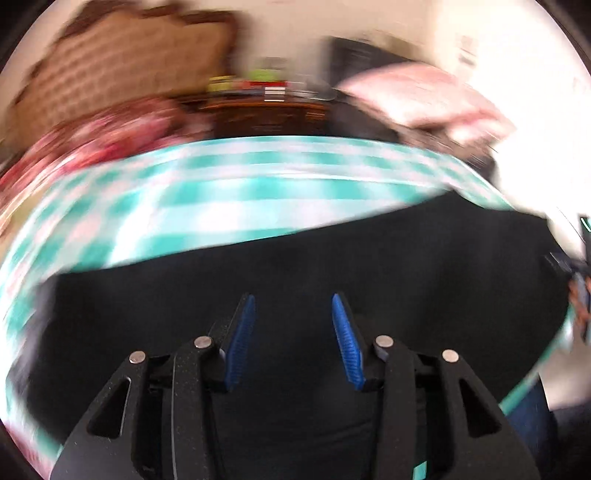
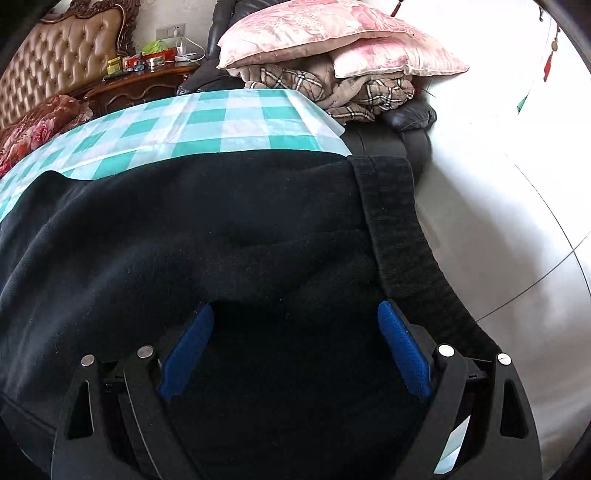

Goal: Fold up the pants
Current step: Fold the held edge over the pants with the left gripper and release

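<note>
While the left wrist view is smearing with blur, no brand, label or legible writing is showing in either view.

Left fingers point(image 1: 293, 341): standing partly apart, blue pads point(image 1: 240, 343) facing each other across a clear gap. Nothing is sitting between them; they are hovering over the black pants point(image 1: 295, 258) and I cannot tell whether the tips are touching the cloth.

Right fingers point(image 2: 295, 347): standing wide apart, with dark pants point(image 2: 221, 229) fabric lying between and under the pads point(image 2: 402, 350). The pads are not pressing on it, so I am gripping nothing with this hand either.

The pants are lying spread on the worktop point(image 2: 207, 122), which is wearing a teal-and-white checked cover. In the right view their long axis is running left to right across the frame, with the ribbed waistband point(image 2: 395, 221) at the right end, hanging just past the worktop's right edge. The waistband is running from the far side towards me, passing just beside my right-hand pad. The far edge of the garment is lying roughly parallel to the checks. Whether the legs are already doubled over I cannot tell.

Behind the worktop pink pillows point(image 2: 332, 33) are resting on a plaid blanket point(image 2: 354, 92).
</note>
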A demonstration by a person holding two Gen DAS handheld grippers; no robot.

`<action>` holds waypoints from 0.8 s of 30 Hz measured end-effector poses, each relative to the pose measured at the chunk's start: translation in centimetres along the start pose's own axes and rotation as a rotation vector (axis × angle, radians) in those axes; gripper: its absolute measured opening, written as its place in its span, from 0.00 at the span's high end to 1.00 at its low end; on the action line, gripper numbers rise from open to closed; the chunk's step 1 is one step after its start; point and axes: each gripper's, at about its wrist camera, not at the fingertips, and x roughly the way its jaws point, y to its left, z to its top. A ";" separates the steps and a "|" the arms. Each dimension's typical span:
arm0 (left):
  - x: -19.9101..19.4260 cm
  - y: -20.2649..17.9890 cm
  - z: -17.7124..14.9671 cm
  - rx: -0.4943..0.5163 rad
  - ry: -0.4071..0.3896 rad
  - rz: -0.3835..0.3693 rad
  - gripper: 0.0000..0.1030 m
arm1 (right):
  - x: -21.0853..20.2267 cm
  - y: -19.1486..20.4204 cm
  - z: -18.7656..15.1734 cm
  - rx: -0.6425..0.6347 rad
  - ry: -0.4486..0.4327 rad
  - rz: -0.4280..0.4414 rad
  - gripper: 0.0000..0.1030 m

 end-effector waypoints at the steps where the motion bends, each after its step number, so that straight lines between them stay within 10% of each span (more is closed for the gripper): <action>1: 0.8 -0.9 0.2 0.045 0.012 -0.005 0.52 | -0.1 0.1 -0.1 -0.003 -0.003 -0.001 0.16; 5: 5.0 1.4 0.5 -0.016 0.114 0.074 0.50 | -0.2 0.0 -0.3 -0.007 -0.010 0.008 0.16; 14: 1.5 17.5 -2.0 -0.265 0.131 0.358 0.48 | -0.1 0.1 -0.1 0.007 0.010 -0.003 0.16; 17: -2.0 21.0 -2.7 -0.316 0.089 0.367 0.81 | -0.2 -0.1 0.3 -0.005 0.029 0.006 0.16; 20: -6.0 20.9 -3.4 -0.307 -0.013 0.521 0.48 | -1.7 -0.7 1.0 0.033 0.029 0.023 0.17; 24: -7.8 20.4 -6.3 -0.343 -0.035 0.395 0.44 | -7.3 2.8 2.6 -0.014 -0.094 0.169 0.17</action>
